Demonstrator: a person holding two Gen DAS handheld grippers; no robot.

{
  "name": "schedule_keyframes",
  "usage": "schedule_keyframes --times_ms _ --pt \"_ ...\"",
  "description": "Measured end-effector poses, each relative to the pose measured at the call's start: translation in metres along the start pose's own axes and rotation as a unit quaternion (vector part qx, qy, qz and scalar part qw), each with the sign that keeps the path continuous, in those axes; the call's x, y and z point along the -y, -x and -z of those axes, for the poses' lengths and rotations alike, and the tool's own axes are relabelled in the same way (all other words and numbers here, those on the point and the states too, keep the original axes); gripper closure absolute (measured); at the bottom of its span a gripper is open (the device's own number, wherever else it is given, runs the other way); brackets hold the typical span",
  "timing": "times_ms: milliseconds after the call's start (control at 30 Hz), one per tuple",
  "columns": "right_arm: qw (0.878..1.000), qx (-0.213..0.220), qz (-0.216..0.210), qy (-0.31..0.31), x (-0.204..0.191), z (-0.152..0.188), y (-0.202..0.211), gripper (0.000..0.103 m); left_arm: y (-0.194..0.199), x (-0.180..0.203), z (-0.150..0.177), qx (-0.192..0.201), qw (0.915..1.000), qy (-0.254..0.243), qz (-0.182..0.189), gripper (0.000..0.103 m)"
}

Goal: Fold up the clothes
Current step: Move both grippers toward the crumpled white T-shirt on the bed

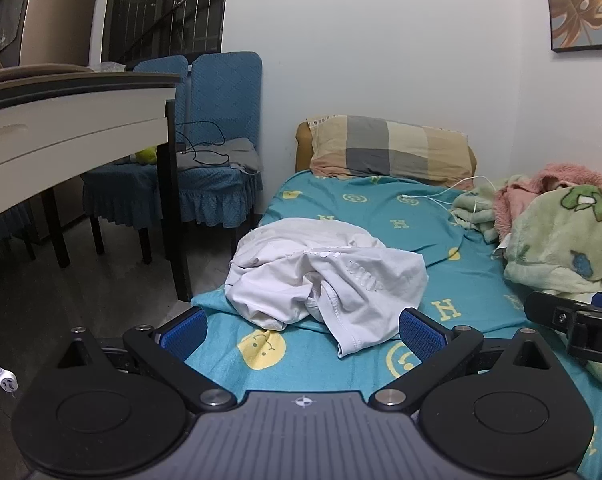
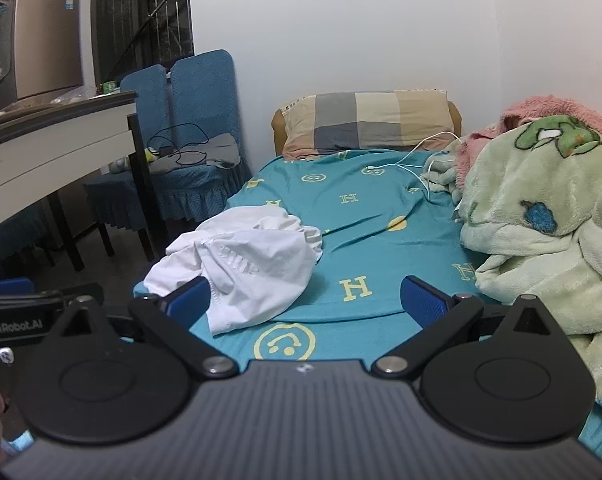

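Two grippers, the left gripper and the right gripper, hover wide apart and empty above a teal bedsheet. A crumpled white garment lies near the bed's left edge. Best first move: pinch two separate hems and spread it flat.
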State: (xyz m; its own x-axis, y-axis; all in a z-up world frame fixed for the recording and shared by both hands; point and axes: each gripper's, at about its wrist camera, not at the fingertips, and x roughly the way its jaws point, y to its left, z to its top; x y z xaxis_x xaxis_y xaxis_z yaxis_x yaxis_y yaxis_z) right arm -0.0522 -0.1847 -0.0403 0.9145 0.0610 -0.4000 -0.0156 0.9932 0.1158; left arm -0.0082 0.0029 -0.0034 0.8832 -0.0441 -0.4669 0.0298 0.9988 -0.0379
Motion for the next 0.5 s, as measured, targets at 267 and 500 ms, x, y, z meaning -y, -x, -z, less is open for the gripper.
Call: schedule_keyframes --times_ms 267,500 --pt "1.000 -0.001 0.005 -0.009 0.002 -0.001 0.001 0.000 -0.013 -0.007 0.003 -0.020 0.9997 0.016 0.003 0.000" --pt "0.997 -0.023 -0.035 -0.059 0.018 -0.007 0.008 0.000 -0.057 -0.001 -0.005 -0.061 0.9979 -0.021 -0.012 0.008"
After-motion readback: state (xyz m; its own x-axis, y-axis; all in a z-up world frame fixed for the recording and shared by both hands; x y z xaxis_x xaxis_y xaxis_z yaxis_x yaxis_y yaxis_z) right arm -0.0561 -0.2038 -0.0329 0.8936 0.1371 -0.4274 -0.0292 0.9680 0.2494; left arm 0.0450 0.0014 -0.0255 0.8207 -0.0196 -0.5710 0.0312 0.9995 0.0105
